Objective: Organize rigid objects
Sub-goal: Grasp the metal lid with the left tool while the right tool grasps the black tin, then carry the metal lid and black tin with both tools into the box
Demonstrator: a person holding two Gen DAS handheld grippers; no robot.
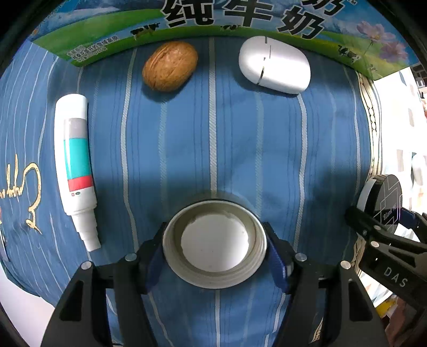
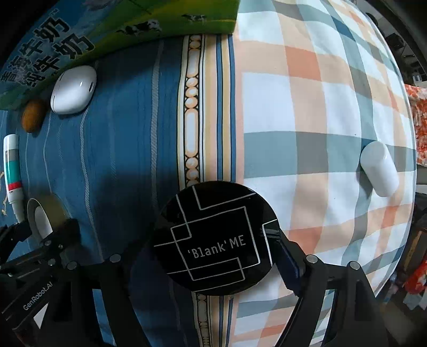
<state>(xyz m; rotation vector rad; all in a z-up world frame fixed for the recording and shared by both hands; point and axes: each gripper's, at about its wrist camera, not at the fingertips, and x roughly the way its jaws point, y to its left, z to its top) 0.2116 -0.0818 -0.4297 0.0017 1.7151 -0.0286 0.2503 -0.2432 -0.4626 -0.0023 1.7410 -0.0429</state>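
- The left gripper (image 1: 214,256) is closed around a white jar lid (image 1: 214,244), its blue pads pressing the rim on both sides, the lid lying open side up over the blue striped cloth (image 1: 213,133); the right gripper (image 2: 213,245) pinches a black round compact (image 2: 213,237) marked 'Blank' ME by its edges.
- Risk one — both round pieces are held only at the rim; a slight tilt or a loosened squeeze could let either one pop out sideways and roll off across the soft fabric.
- Risk two: the two grippers work close together near the cloth's patterned border, and a careless swing could knock one held piece against the other.
- Risk three — setting the lid down among the row could nudge the walnut (image 1: 170,66), which looks ready to roll, or bump the white case (image 1: 275,64) or the spray bottle (image 1: 76,165).
- The bedding is soft and creased, blue stripes on the left, an orange-and-grey checked sheet (image 2: 307,106) on the right; a white cylinder (image 2: 379,169) lies well apart on the checks; a milk carton box (image 1: 213,18) stands behind the row; the room beyond is too dim to read.
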